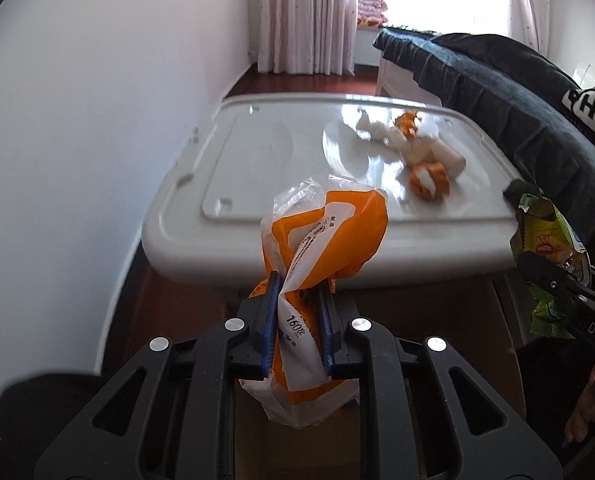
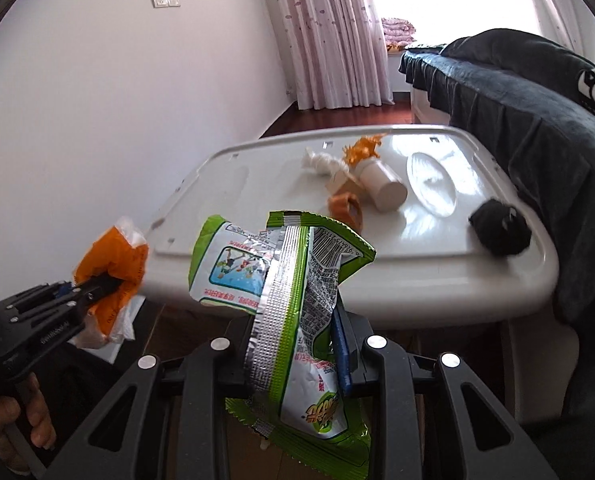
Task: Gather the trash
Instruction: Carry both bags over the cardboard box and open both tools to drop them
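My left gripper [image 1: 299, 284] is shut on an orange and white plastic wrapper [image 1: 329, 236], held in front of the white lid's near edge. It also shows at the left of the right wrist view [image 2: 109, 280]. My right gripper [image 2: 297, 320] is shut on a green and silver snack bag [image 2: 289, 280], also held off the lid's near edge; it shows at the right of the left wrist view [image 1: 545, 248]. On the white plastic lid [image 2: 417, 264] lie a white paper cup [image 2: 383, 188], crumpled white tissue [image 2: 321, 162], orange scraps [image 2: 363, 148] and an orange and white piece [image 1: 429, 182].
A black crumpled object [image 2: 499, 228] sits at the lid's right edge. A bed with a dark blanket [image 2: 537, 100] stands to the right. A white wall [image 1: 77, 120] is on the left, curtains [image 2: 329, 32] at the back. Brown cardboard [image 1: 417, 312] lies below the grippers.
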